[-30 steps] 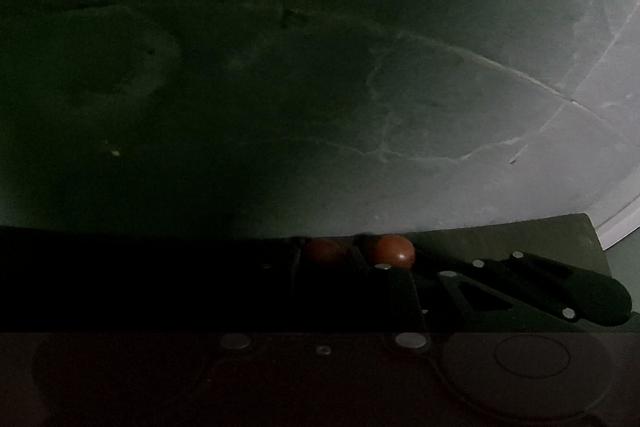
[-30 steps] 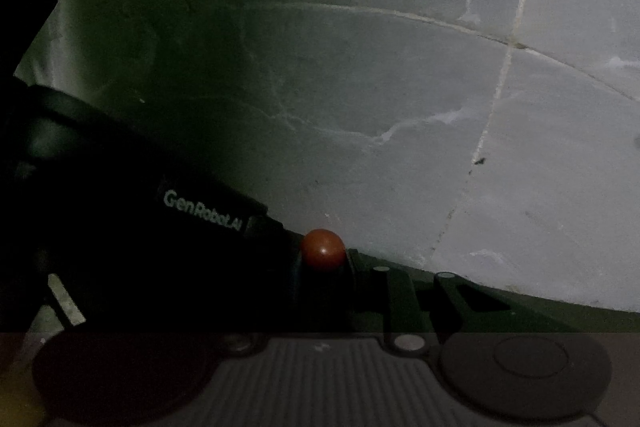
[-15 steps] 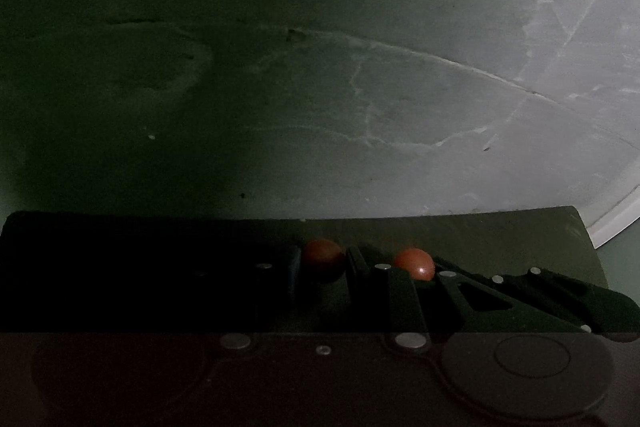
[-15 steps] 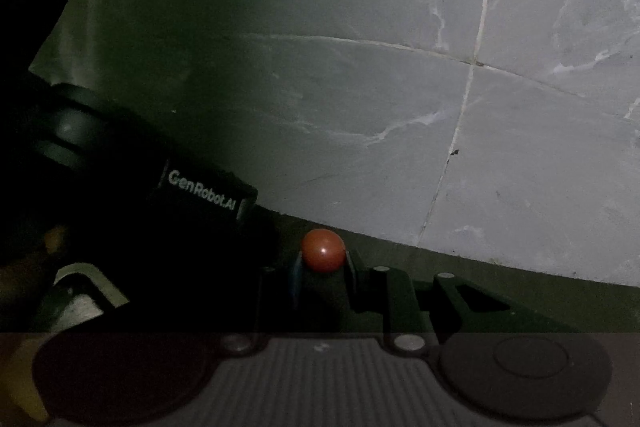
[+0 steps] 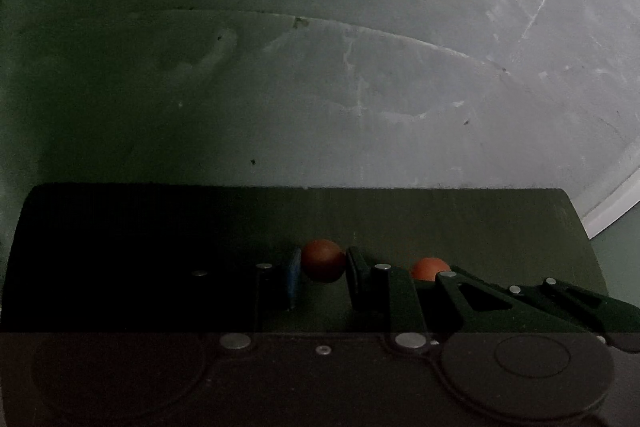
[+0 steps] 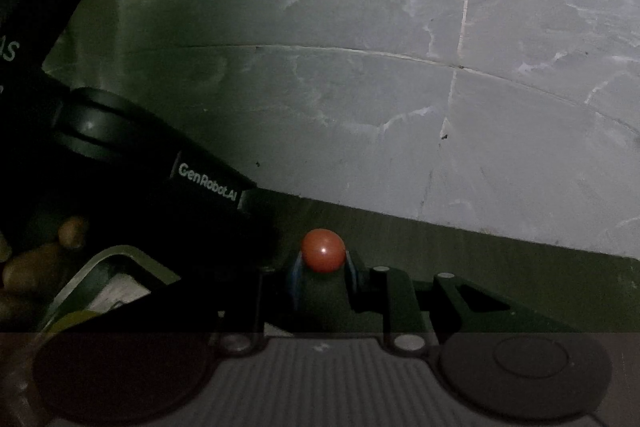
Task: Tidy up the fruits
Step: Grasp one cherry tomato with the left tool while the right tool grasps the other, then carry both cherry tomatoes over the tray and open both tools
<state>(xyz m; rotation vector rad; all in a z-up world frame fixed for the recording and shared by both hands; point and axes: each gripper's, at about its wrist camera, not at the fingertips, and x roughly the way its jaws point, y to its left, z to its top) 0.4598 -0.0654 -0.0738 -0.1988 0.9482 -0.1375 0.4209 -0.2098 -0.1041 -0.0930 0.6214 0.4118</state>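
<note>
Dim light, both wrist views.

Left hand-held gripper [image 5: 323, 267]: narrow, its pads flanking a small red fruit [image 5: 322, 260], cherry-tomato size. A sliver of gap shows on the right side, so whether it truly clamps the fruit I cannot tell.

Right hand-held gripper [image 6: 322, 265]: closed on a second red fruit [image 6: 323, 250], both blue-edged pads touching it, the fruit sitting high at the tips. In the left view this same fruit shows just beside the first.

Both fruits hover low over a dark green mat [image 5: 480, 227] or board; which, I cannot tell.

Judgement on the step: the fruits are being carried or set down together. Done well, it means a light squeeze only, as such skin likely splits easily, tips lowered until the fruit meets the surface before opening, and the two grippers kept apart so they do not knock. Round fruit will probably roll once freed.

Surroundings: pale grey marbled floor tiles [image 6: 520, 147] with white grout lines lie beyond the mat. A person's fingers [image 6: 44, 255] wrap the left handle in the right view. A white curved edge [image 5: 616, 203] shows far right; unidentified.
</note>
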